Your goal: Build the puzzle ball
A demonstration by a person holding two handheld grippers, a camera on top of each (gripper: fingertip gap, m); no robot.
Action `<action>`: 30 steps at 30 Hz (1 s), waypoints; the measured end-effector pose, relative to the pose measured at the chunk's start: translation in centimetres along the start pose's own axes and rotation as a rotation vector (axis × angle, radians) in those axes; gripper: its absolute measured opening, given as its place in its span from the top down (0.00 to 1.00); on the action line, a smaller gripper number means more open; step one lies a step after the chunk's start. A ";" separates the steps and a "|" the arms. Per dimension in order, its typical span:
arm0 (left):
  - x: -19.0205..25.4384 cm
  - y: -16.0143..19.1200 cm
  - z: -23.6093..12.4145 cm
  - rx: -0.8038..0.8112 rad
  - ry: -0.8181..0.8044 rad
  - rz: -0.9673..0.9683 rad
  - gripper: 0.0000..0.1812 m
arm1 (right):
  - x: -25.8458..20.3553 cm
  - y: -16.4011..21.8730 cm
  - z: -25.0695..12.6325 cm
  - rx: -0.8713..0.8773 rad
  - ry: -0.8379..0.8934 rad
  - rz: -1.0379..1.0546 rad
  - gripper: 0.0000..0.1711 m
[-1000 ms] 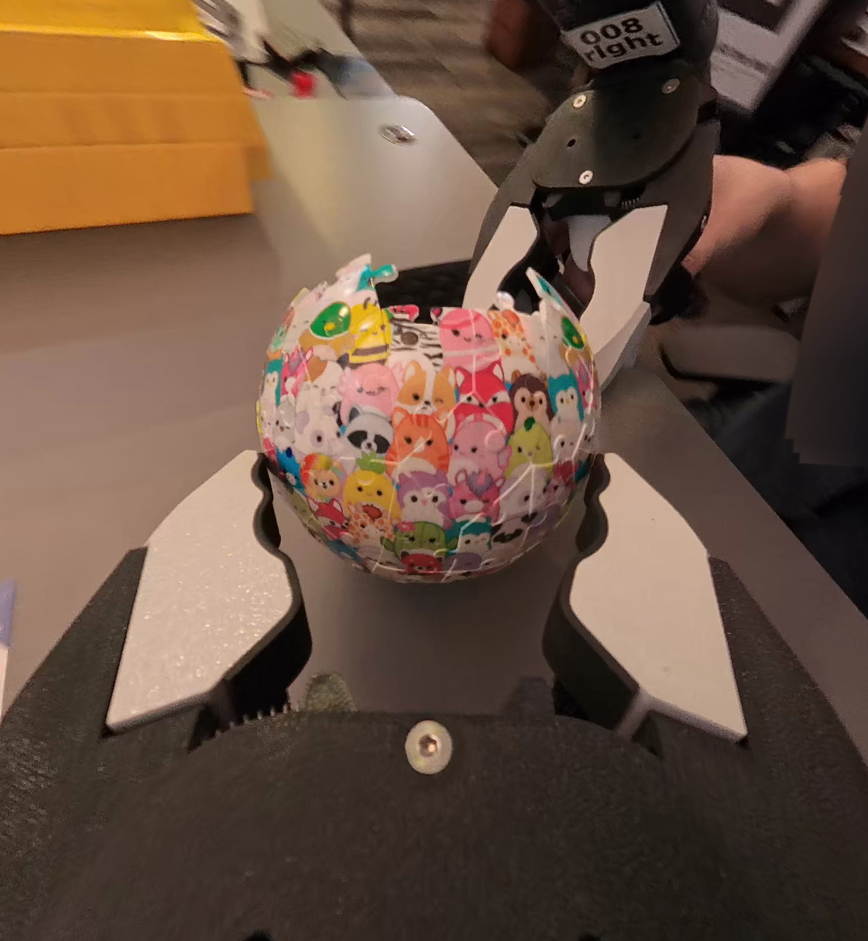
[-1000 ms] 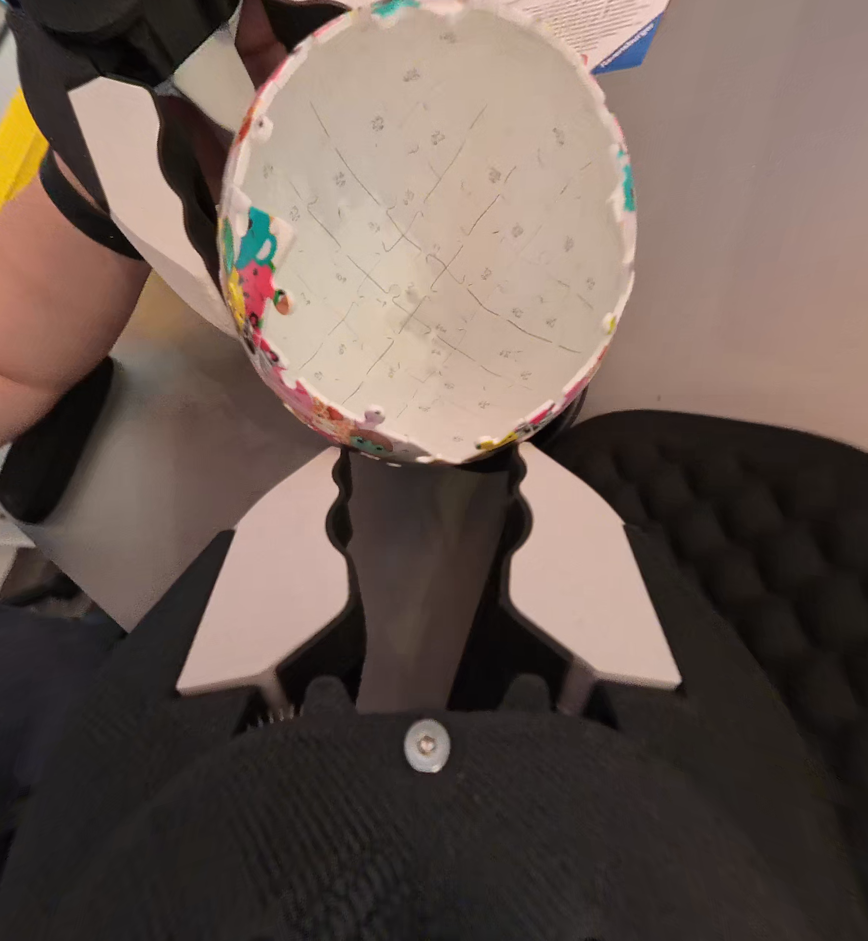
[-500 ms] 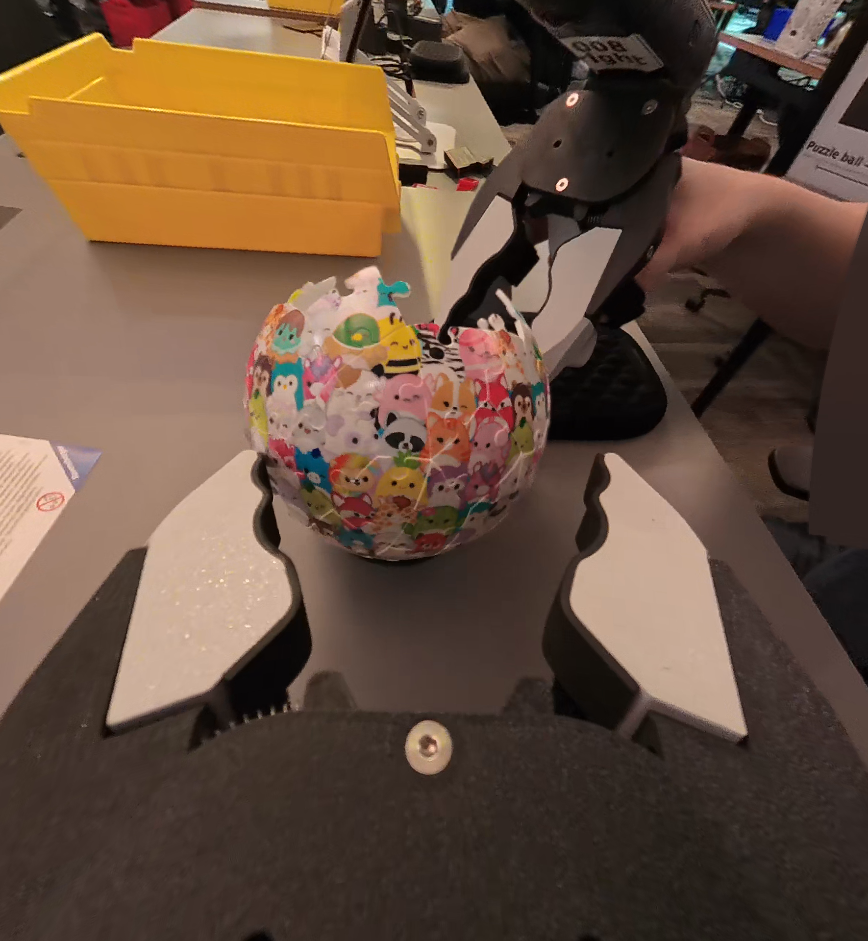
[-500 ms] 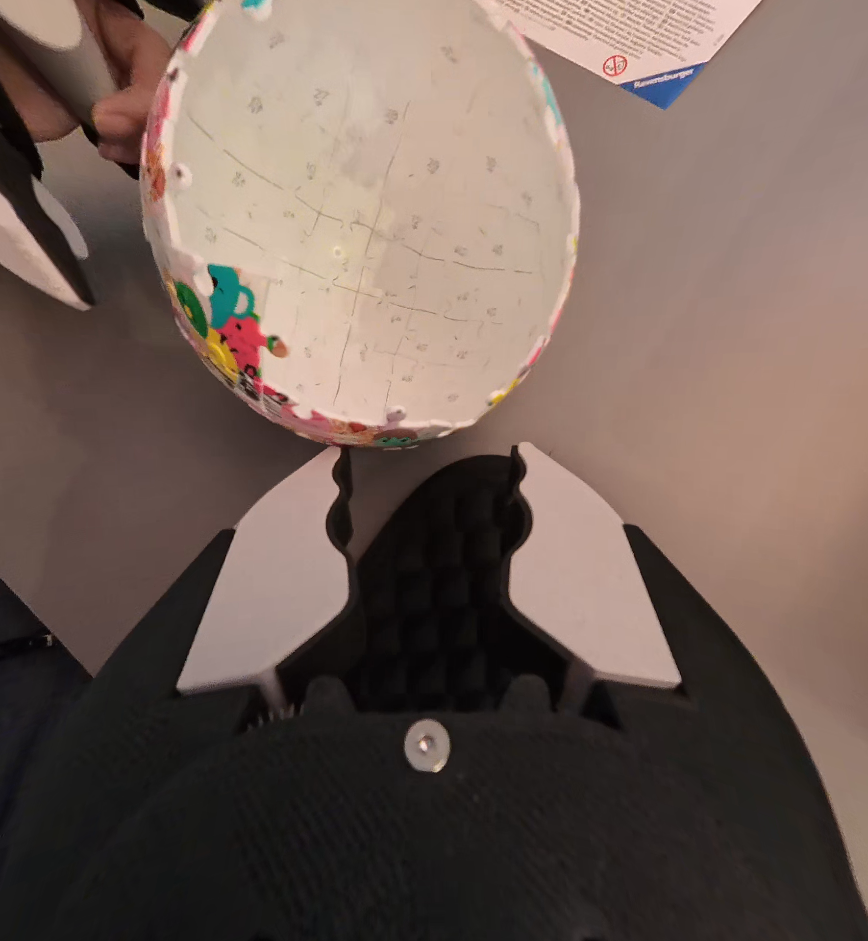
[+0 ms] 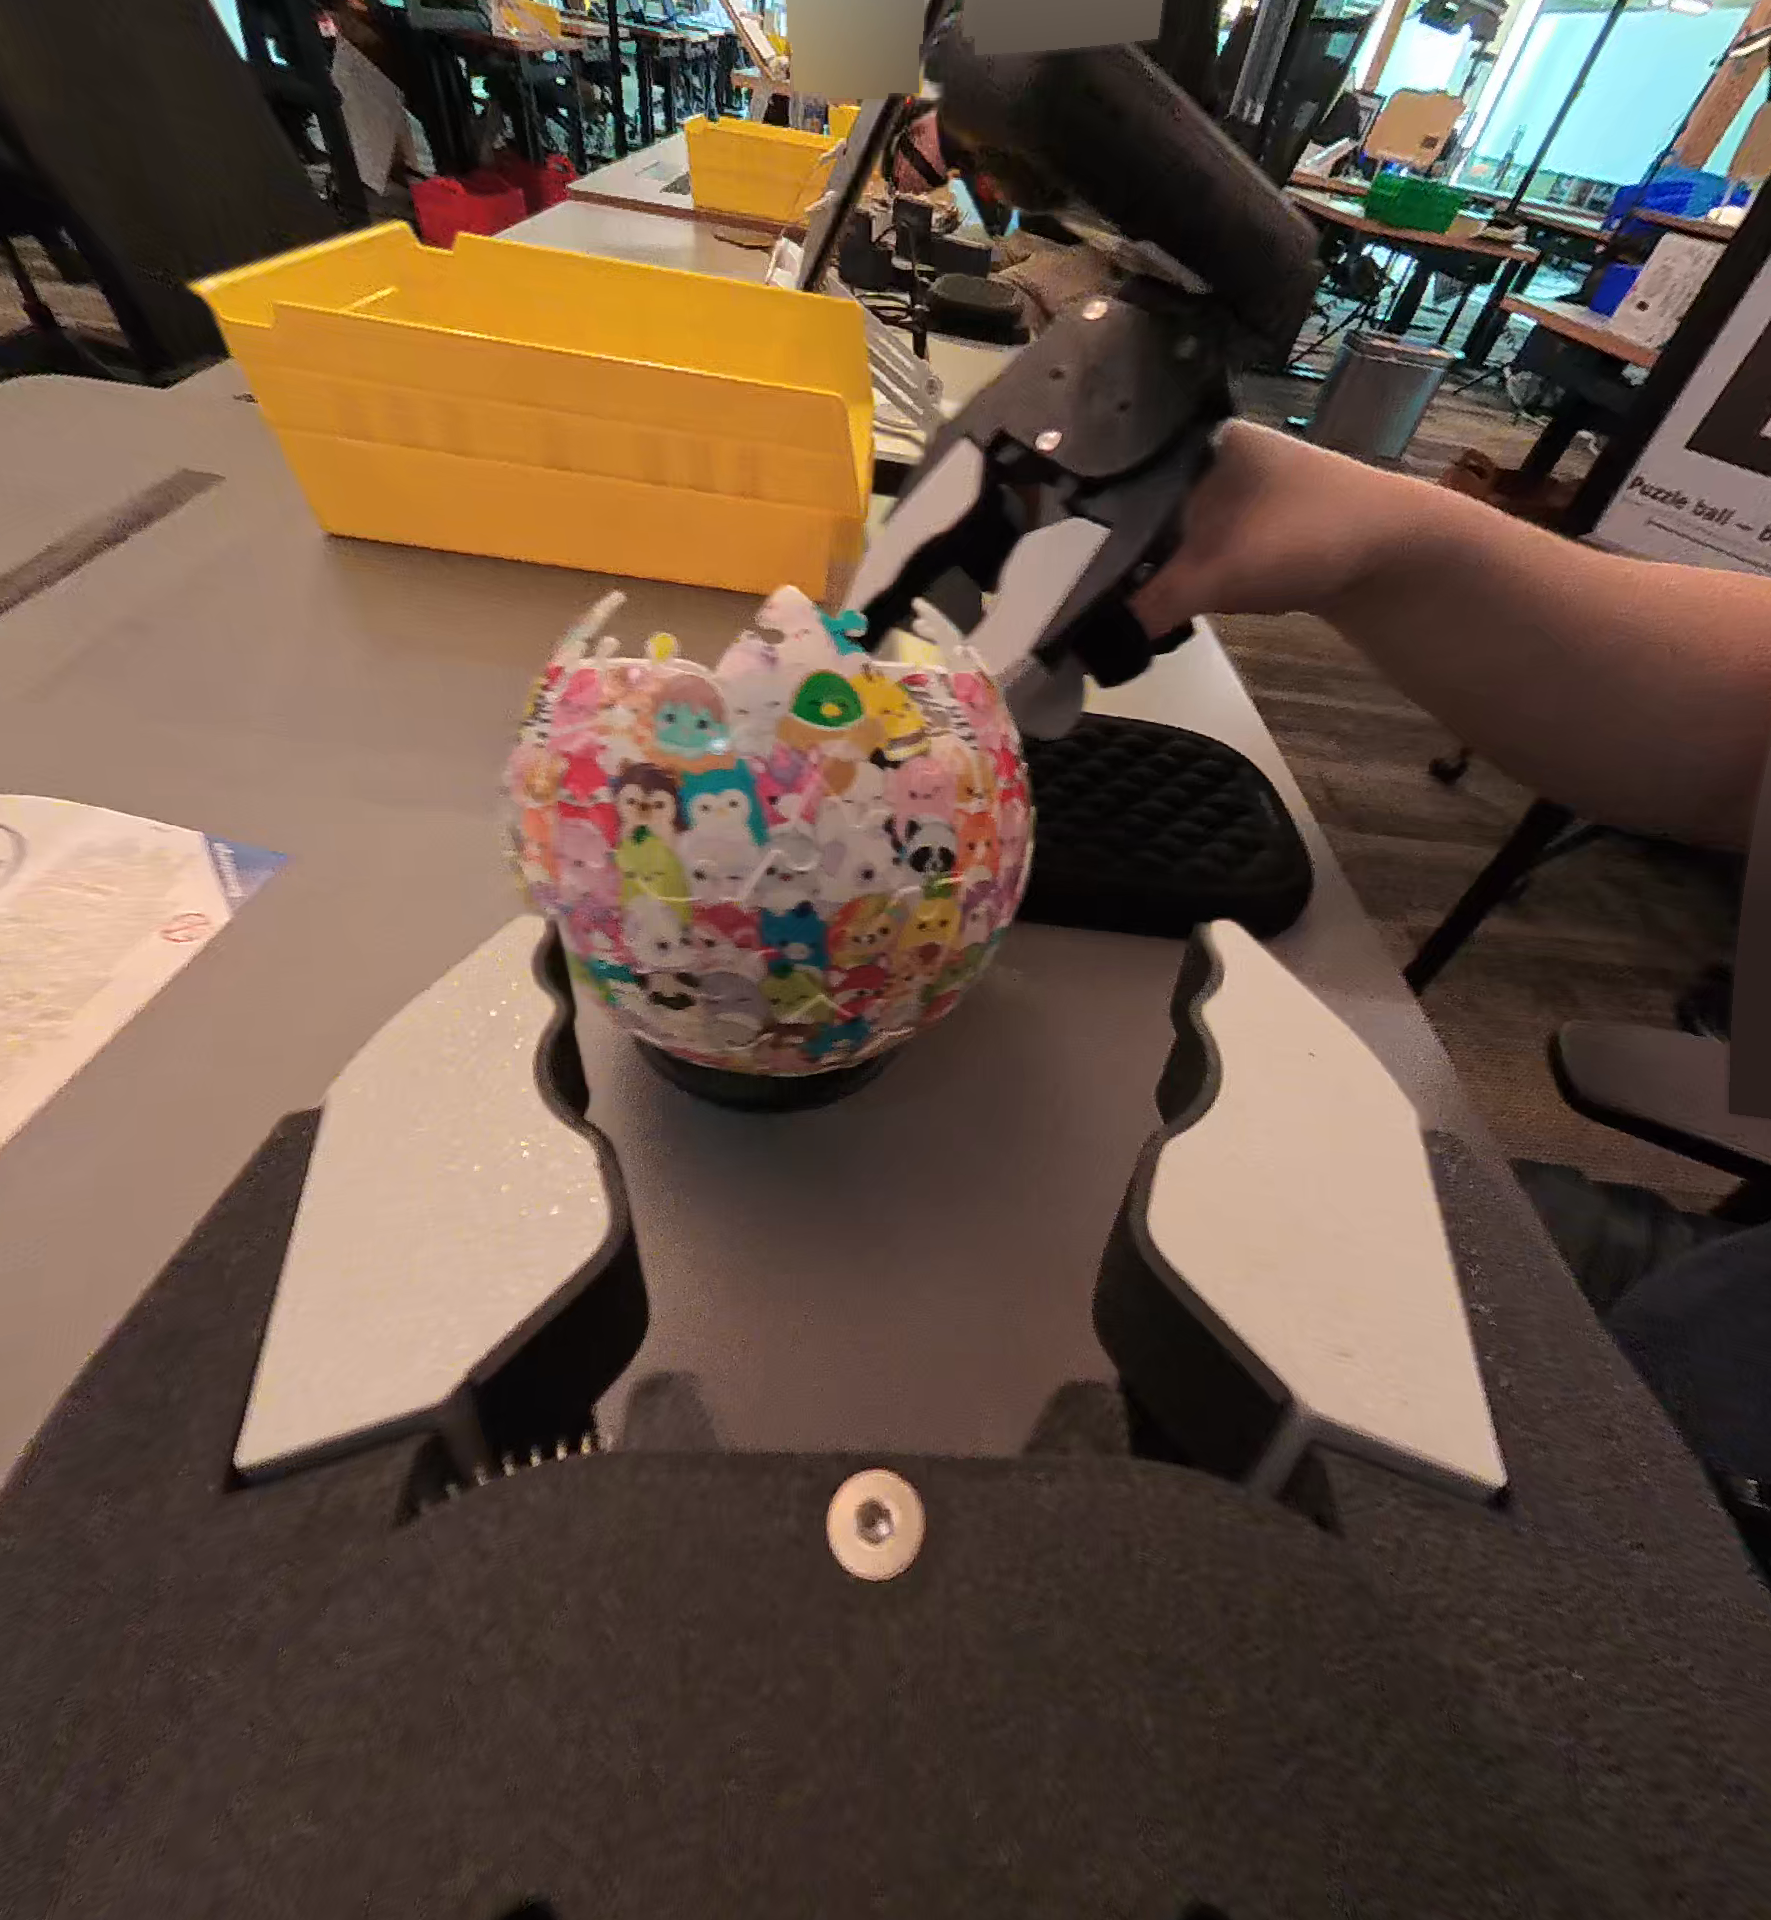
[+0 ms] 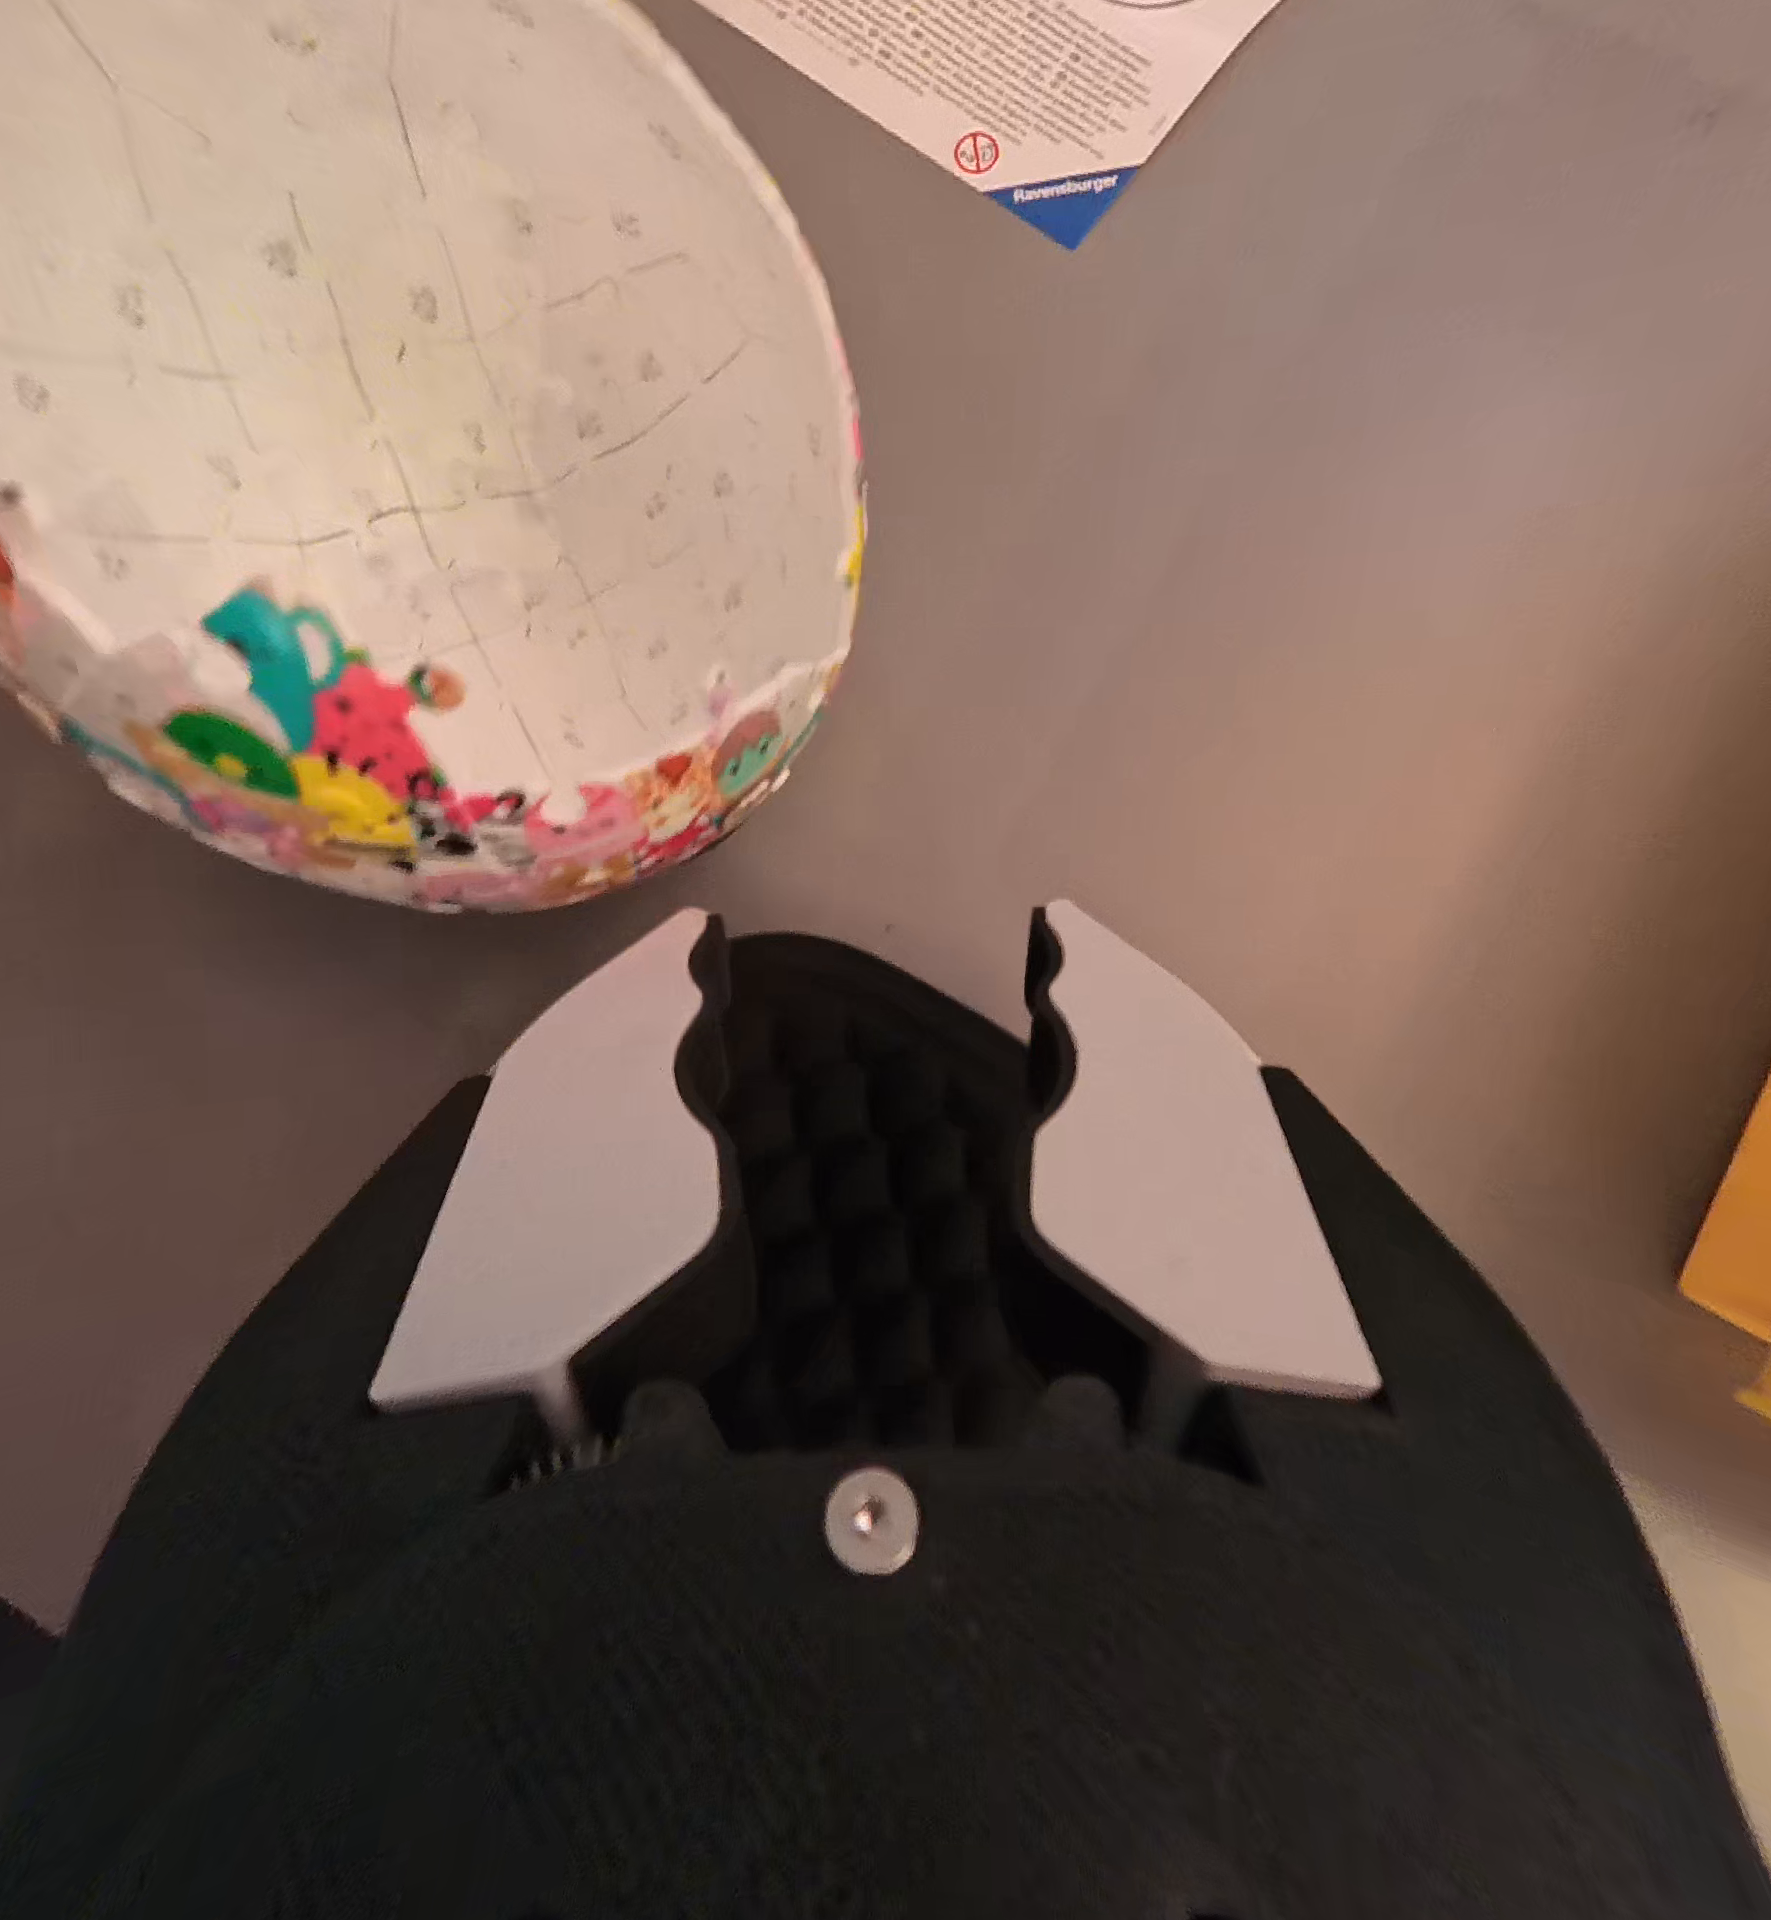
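The puzzle ball [image 5: 767, 831] is a partly built sphere covered in colourful cartoon animals, open at the top with a jagged rim. It stands on a small black ring [image 5: 772, 1086] on the grey table. My left gripper [image 5: 870, 940] is open and empty, just in front of the ball. Its left fingertip [image 5: 538, 956] is close to the ball's lower side. My right gripper [image 5: 954, 665] hovers behind the ball's back right rim, open and empty. In the right wrist view the ball's white inside [image 6: 393, 395] lies ahead-left of my right gripper [image 6: 876, 925].
A black textured pad [image 5: 1161, 821] lies behind the ball on the right, and it also shows under my right fingers [image 6: 860, 1195]. A yellow bin [image 5: 569, 416] stands at the back. A printed sheet [image 5: 50, 935] lies at the left. The table edge [image 5: 1380, 987] runs close on the right. One gripper's finger ends stand about 15 cm off the other's.
My left gripper has drawn back, so the ball no longer sits between its fingers, and the ball's pattern has turned to the right. My right gripper has pulled back from the ball's opening to over the black pad.
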State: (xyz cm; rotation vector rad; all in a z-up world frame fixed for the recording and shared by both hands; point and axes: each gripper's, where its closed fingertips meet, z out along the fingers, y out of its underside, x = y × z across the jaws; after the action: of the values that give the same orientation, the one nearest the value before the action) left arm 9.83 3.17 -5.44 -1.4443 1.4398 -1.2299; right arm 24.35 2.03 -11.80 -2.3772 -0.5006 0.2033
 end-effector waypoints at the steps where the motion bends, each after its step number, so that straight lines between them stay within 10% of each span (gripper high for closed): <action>1: -0.6 -0.1 -0.1 -0.003 -0.007 0.012 0.39 | -0.3 0.3 -0.4 0.011 -0.005 -0.003 0.67; 10: -0.9 0.3 2.2 -0.029 0.162 0.013 0.39 | -6.1 -0.4 -1.9 0.163 -0.170 0.013 0.71; 30: -0.1 0.1 0.5 -0.005 0.114 0.064 0.38 | -2.0 -1.7 -3.6 0.312 -0.087 0.003 0.77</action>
State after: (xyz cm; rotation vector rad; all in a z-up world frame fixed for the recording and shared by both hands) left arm 10.31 3.19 -5.64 -1.3400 1.5536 -1.2869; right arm 23.04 0.23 -8.02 -2.0715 -0.4688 0.3605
